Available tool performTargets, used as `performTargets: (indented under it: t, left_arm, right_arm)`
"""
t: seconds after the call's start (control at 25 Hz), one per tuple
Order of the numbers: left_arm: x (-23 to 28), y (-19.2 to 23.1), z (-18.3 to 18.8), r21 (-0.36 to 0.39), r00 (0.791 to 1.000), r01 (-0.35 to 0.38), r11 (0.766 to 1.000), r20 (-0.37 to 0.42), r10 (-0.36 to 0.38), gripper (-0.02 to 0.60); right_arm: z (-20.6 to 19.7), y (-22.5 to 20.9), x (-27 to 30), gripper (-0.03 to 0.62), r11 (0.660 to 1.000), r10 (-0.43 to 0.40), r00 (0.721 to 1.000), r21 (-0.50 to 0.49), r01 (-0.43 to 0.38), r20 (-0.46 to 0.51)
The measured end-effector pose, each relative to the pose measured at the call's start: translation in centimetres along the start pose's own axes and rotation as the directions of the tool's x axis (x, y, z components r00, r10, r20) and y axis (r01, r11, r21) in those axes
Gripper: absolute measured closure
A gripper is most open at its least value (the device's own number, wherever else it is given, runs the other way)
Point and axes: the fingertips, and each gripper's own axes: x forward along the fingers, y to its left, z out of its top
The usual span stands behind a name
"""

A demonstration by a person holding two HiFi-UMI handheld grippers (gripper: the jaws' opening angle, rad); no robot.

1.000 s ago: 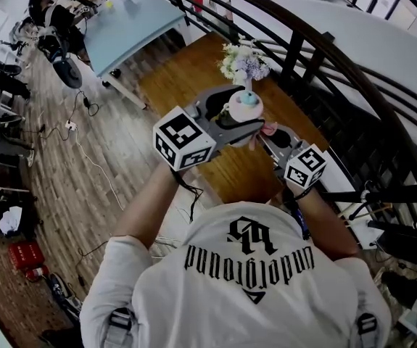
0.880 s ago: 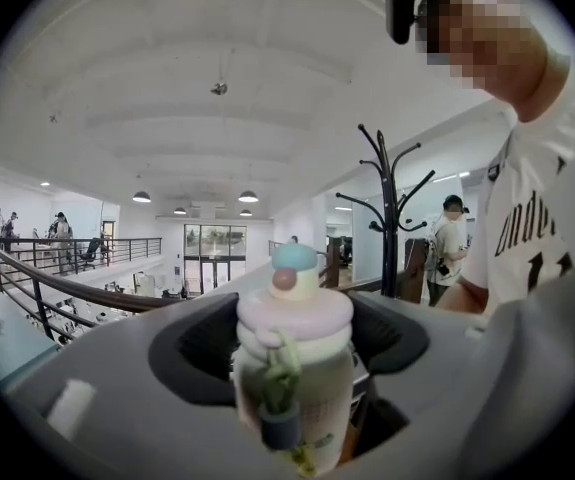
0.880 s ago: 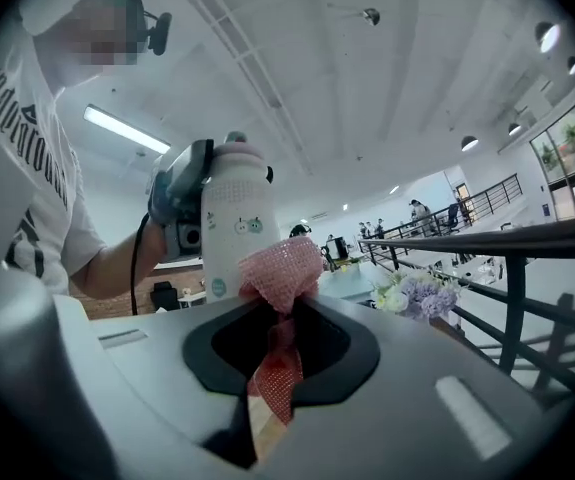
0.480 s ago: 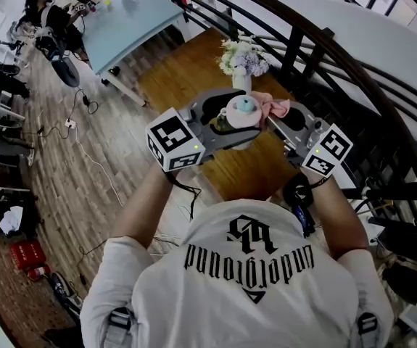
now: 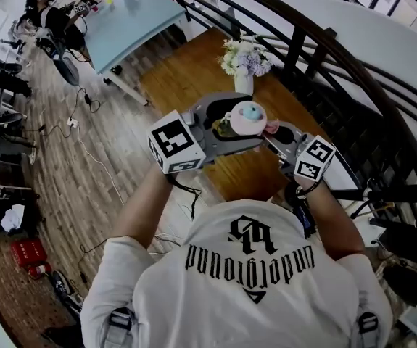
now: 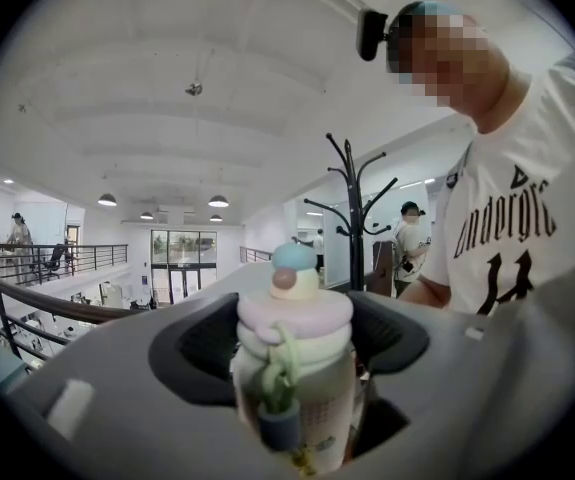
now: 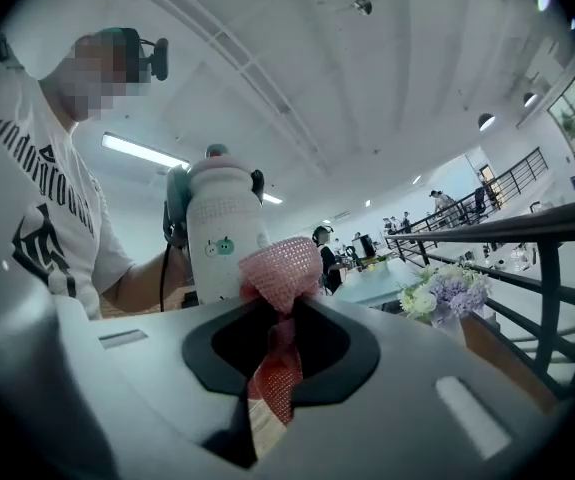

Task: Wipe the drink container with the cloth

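The drink container (image 5: 246,117) is a small white bottle with a pink lid and a blue knob, held up in the air over the wooden table. My left gripper (image 5: 226,125) is shut on the bottle (image 6: 297,378), which stands upright between its jaws with a green strap hanging down its front. My right gripper (image 5: 275,132) is shut on a pink mesh cloth (image 7: 279,273). The cloth (image 5: 270,127) presses against the right side of the bottle (image 7: 225,230), below the lid.
A wooden table (image 5: 193,71) lies below, with a vase of flowers (image 5: 244,60) at its far side. A dark curved railing (image 5: 324,56) runs along the right. A light blue table (image 5: 125,20) stands farther back on the plank floor.
The right gripper with the cloth dropped from beside the bottle's lid to its lower right side. The left gripper and bottle stayed about in place.
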Motion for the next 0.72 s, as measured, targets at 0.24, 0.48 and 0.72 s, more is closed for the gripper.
performTargets:
  t: [0.24,0.48,0.72]
  left_arm:
    - [0.0,-1.3,0.0,0.039,0.998,0.055,0.998,-0.011,-0.055,0.198]
    - [0.2,-2.1,0.1,0.051,0.996,0.085,0.995,-0.004,-0.085,0.198]
    - [0.3,-3.2,0.0,0.061,0.991,0.133,0.989,-0.008,-0.133,0.198]
  right_arm:
    - [7.2,1.8,0.6,0.551,0.991,0.090,0.993,-0.104,-0.083,0.071]
    - [10.8,2.7,1.6,0.551,0.985,0.139,0.985,-0.120,-0.126,0.103]
    - [3.2,0.5,1.5,0.551,0.992,0.111,0.994,0.051,-0.111,0.008]
